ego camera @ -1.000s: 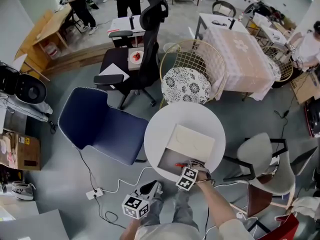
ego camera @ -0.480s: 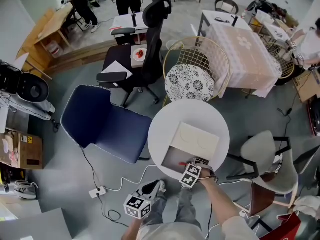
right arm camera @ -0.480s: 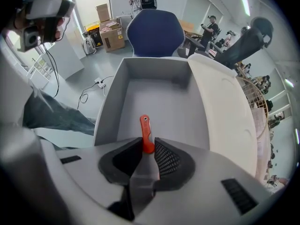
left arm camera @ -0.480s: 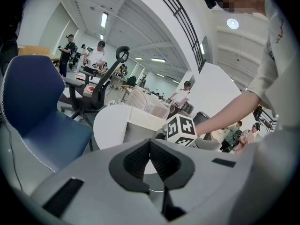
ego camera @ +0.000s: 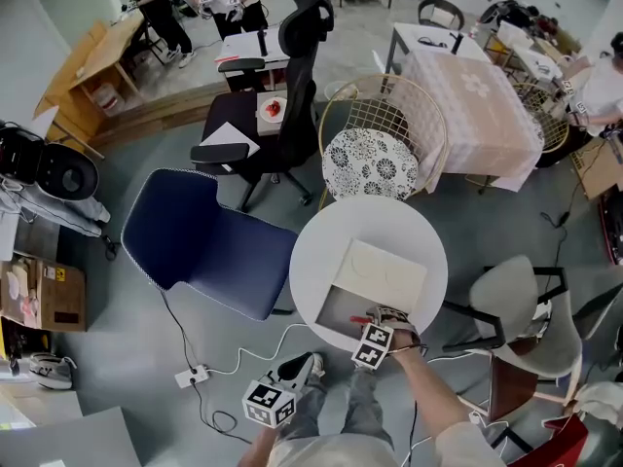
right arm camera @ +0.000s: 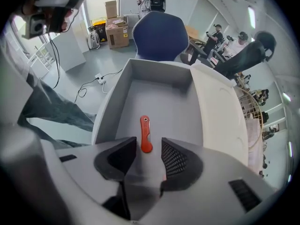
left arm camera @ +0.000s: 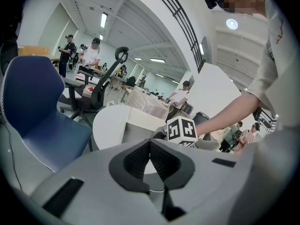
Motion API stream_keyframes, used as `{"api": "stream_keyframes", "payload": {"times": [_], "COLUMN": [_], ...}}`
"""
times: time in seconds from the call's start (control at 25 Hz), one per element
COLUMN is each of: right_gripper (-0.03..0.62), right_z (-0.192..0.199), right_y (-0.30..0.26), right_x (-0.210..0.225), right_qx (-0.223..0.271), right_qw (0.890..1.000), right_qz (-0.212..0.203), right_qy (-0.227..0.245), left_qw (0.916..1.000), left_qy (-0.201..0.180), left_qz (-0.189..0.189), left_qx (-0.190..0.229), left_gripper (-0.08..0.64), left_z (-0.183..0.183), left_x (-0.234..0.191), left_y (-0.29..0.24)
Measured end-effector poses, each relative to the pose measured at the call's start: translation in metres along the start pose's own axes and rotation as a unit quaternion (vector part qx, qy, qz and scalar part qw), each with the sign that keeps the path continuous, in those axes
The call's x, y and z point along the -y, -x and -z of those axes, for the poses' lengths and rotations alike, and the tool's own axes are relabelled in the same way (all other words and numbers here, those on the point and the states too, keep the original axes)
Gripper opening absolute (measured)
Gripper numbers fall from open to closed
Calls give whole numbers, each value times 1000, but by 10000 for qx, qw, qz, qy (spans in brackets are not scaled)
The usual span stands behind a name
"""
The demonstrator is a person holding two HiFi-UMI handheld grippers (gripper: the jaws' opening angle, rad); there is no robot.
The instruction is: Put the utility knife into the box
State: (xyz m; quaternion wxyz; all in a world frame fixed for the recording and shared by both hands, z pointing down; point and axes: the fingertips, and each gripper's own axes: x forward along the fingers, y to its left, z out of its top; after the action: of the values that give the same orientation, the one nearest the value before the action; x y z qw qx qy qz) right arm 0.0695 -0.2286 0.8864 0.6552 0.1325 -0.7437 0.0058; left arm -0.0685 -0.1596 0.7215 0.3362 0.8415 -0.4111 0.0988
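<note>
A red utility knife (right arm camera: 146, 134) lies flat on the floor of the open grey box (right arm camera: 154, 86), near its front wall. My right gripper (right arm camera: 149, 146) points steeply down over it. Its jaws have just been opening and now stand wide, and the pads do not touch the knife. In the head view the knife (ego camera: 359, 319) shows as a red sliver beside the right gripper (ego camera: 380, 323), inside the box (ego camera: 336, 309) on the round white table (ego camera: 321, 241). My left gripper (left arm camera: 150, 143) is shut on nothing and stays off the table's near left side (ego camera: 292, 370).
The box's pale lid (ego camera: 382, 272) lies folded back across the table. A blue chair (ego camera: 195, 241) stands to the left, a gold wire chair (ego camera: 375, 159) behind and a grey chair (ego camera: 506, 309) to the right. A power strip (ego camera: 185, 376) with cables lies on the floor.
The head view has shifted slightly. The right gripper stays over the box's near corner with the red knife at its tips. The left gripper has not moved.
</note>
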Motion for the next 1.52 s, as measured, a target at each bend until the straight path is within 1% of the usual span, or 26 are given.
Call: {"api": "stream_keyframes", "payload": {"times": [0.2,0.52,0.64,0.72,1.0,1.24,1.4,1.52], "right_gripper": [167,162,139,92,24,18,17,17], "right_z": [1,0,0,-1,-9,-13,-21,-28], "right_y": [9,23,31,37,67,83,105,121], "right_x": [6,12,11,14,26,28,37,44], "right_qx": [60,166,187,223,414,503,729,997], "right_qw": [9995,9983,9977,9962,9898,9864,9824,9760], "right_qz": [283,558,654,839,1365,1562,1666,1731], "right_qy": [119,13,1,11,-16,-110,-417,-863], "left_qw": [9999,9994,9990,9986,9966,9933,9909,9891], "left_qy": [-145,-292,-361,-419,-645,-900,-1070,-1174], "left_qz": [46,200,261,314,499,658,702,745], "left_qx": [-20,-24,-3,31,149,303,428,491], "left_gripper": [12,12,12,12,12,12,12,12], "left_z": [-3,-3,-8,-14,-34,-54,-72,-82], "left_x": [6,19,24,26,38,47,50,53], "left_y": [-2,-5,-6,-8,-9,-10,-8,-7]}}
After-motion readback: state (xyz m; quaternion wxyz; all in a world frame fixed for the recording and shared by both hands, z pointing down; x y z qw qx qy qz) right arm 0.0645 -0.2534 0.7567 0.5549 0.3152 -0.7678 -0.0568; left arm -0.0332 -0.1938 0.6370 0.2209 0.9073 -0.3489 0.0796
